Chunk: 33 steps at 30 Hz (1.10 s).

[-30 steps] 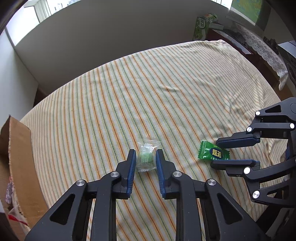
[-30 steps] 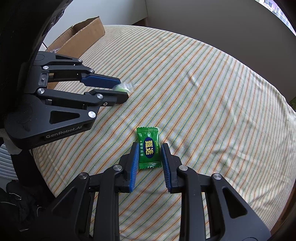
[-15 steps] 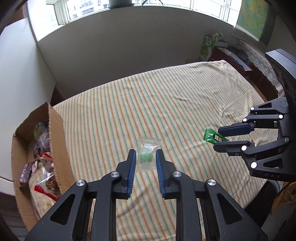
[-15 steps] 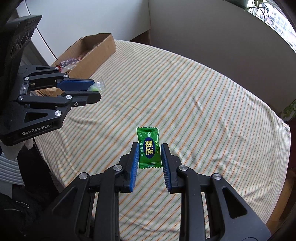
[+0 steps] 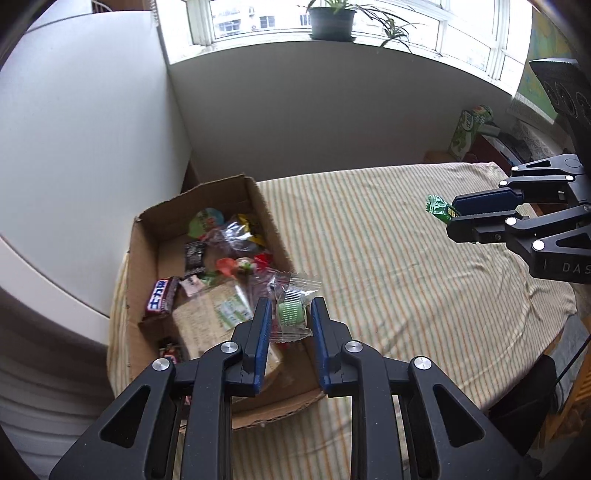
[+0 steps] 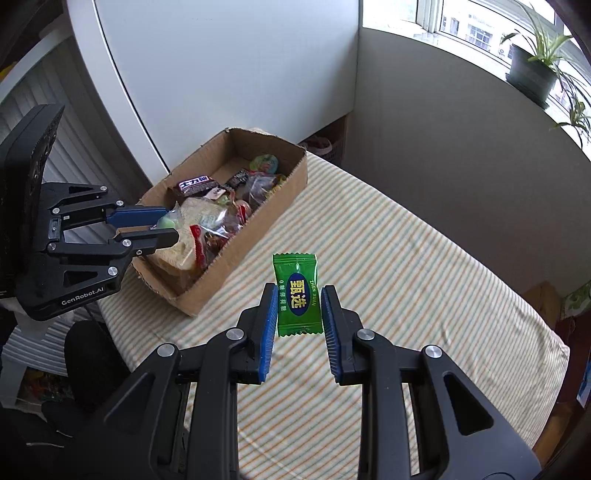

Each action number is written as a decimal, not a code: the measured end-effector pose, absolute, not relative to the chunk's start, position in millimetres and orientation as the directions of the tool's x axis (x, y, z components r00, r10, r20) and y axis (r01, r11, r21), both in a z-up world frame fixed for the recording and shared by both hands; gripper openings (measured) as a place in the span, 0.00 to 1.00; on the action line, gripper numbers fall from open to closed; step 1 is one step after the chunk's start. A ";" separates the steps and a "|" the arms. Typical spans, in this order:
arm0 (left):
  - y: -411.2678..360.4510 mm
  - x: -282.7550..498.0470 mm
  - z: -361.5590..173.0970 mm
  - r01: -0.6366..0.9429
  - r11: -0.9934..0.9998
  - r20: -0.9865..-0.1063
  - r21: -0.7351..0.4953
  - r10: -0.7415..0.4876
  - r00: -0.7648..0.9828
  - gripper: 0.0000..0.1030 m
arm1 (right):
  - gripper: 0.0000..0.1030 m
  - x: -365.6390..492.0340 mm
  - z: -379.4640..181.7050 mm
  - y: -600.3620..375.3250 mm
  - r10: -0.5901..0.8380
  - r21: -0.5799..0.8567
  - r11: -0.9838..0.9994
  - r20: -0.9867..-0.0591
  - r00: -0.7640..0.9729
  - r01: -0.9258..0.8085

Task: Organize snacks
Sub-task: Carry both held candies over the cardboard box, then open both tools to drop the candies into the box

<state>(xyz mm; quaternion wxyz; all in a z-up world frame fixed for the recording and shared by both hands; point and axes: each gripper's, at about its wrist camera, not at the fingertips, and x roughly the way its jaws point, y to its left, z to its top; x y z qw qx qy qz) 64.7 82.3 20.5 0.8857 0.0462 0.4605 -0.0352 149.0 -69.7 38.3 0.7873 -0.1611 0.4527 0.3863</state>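
While the left gripper (image 5: 288, 317) pinches a clear candy (image 5: 291, 312) above the box (image 5: 273, 221), the right gripper (image 6: 299, 314) clamps a green candy (image 6: 297, 293). It hangs right of the box.

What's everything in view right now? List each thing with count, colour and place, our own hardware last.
cardboard box: one, brown, open-topped, at the table's left edge
mixed snacks: many, assorted colours, inside the box
clear-wrapped green candy: one, held above the box's near end
green candy packet: one, green with a blue oval label, held above the tablecloth
striped tablecloth: one, cream with orange and green stripes, covering the table
potted plant: one, green in a dark pot, on the windowsill
green carton: one, beyond the table's far right corner
left hand-held gripper: one, black with blue pads, shut on the clear-wrapped candy
right hand-held gripper: one, black with blue pads, shut on the green packet
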 end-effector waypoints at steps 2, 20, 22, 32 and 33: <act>99.8 58.4 24.2 0.077 0.995 -0.814 0.060 0.005 0.580 0.19 | 0.24 151.3 40.5 -50.7 0.470 0.093 0.634 -0.835 0.287 -0.768; 179.3 46.3 10.2 -0.010 0.999 -0.828 0.050 0.047 0.559 0.19 | 0.24 160.0 16.5 59.9 0.475 0.104 0.545 -0.856 0.204 -0.832; 181.7 49.3 4.5 -0.013 0.999 -0.833 0.042 0.042 0.552 0.19 | 0.24 162.2 12.4 63.3 0.471 0.108 0.545 -0.860 0.197 -0.832; 187.6 59.9 -16.1 -0.038 0.999 -0.860 0.016 0.033 0.509 0.20 | 0.24 171.5 -5.4 70.0 0.442 0.110 0.557 -0.878 0.182 -0.823; 188.0 60.2 -16.5 -0.038 0.999 -0.862 0.012 0.030 0.506 0.21 | 0.24 171.5 -5.3 70.1 0.440 0.106 0.558 -0.879 0.185 -0.823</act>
